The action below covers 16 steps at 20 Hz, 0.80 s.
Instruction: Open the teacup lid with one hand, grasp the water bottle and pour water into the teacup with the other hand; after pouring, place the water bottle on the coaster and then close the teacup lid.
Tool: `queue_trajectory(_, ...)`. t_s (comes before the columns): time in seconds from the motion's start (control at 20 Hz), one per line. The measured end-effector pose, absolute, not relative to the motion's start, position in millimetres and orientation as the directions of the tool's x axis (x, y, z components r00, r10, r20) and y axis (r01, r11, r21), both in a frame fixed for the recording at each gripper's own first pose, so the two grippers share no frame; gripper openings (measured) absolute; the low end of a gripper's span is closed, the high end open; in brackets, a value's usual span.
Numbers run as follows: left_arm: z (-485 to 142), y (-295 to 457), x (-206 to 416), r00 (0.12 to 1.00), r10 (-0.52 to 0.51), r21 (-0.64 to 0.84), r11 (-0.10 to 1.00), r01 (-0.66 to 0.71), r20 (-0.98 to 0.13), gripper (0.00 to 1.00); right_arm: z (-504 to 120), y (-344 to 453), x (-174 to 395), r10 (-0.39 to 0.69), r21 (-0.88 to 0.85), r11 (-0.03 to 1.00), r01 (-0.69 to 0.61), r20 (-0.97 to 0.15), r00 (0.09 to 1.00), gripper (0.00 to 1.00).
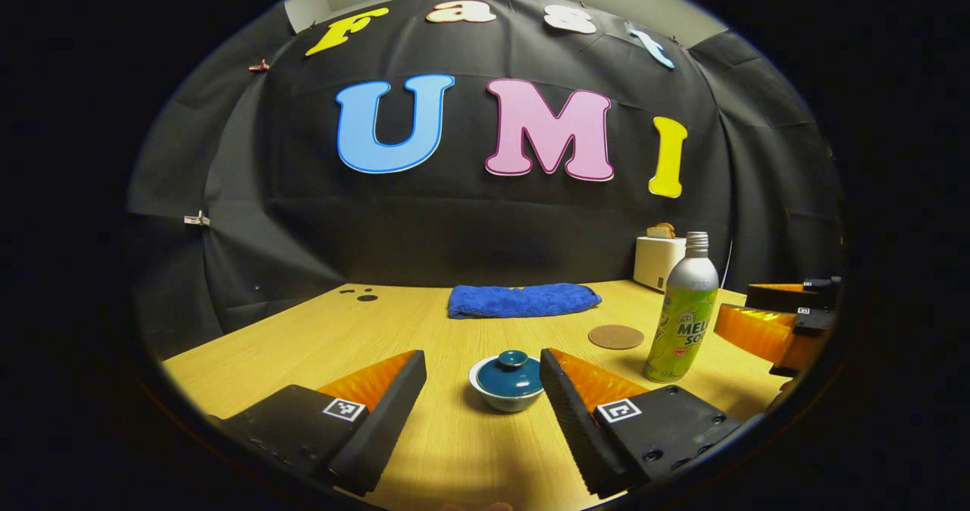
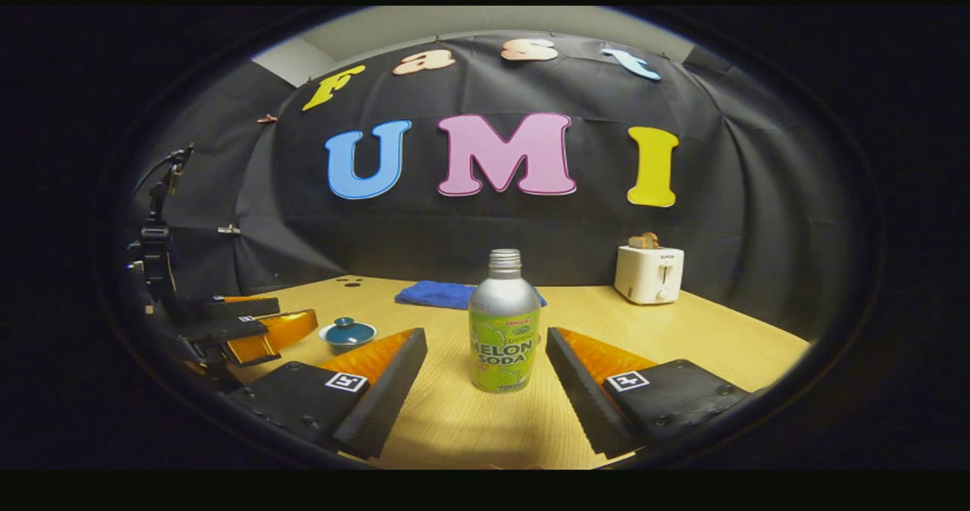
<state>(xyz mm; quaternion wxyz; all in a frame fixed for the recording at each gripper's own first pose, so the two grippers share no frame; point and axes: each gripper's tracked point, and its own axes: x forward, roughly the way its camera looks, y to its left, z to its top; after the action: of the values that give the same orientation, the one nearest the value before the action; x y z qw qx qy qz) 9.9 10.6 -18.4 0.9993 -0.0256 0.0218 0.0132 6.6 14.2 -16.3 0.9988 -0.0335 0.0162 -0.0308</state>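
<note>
- Start of the job, by my reading: lid on, bottle standing untouched, nothing poured.
- My left gripper point(image 1: 483, 378) is spread wide, holding nothing. The teacup point(image 1: 506, 393) sits on the table point(image 1: 265, 344) ahead of it, lined up with the gap between the fingers but beyond the tips. Its lid point(image 1: 510, 373) is seated, knob up.
- My right gripper point(image 2: 485, 359) is likewise wide apart and empty. The water bottle point(image 2: 504, 321) stands upright, centred ahead of the gap, no finger touching it.
- From the left gripper view the coaster point(image 1: 615, 337) lies flat just behind and left of the bottle, bare. A blue towel point(image 1: 521, 299) lies farther back, a toaster point(image 2: 649, 273) toward the far right corner.
- Next move, as I judge it: bring the left gripper forward and down over the lid knob and close on it. The knob is small and rounded, so the grip needs to be square.
- Then the right closes on the bottle's body, kept upright.
- Hard to tell: whether the bottle's neck is capped or open; whether the cup holds anything; how full the bottle is.
- In the right gripper view the coaster is likely hidden behind the bottle.
</note>
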Motion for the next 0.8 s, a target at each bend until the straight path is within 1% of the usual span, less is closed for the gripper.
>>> queue_trajectory(0.5,-20,6,35,0.998,-0.012,-0.041,0.999,0.01,-0.067,0.95,-20,7,10,-0.067,-0.042,0.997,0.066,-0.038,0.997,0.98)
queue_trajectory(0.65,-21,1,51,0.997,-0.032,-0.027,0.999,0.03,-0.071,0.92,-20,4,10,-0.075,-0.05,0.996,0.073,-0.037,0.997,0.98)
queue_trajectory(0.8,-21,-9,66,0.995,-0.067,-0.032,0.997,0.065,-0.071,0.86,-18,3,9,-0.077,-0.068,0.995,0.075,-0.034,0.996,0.98)
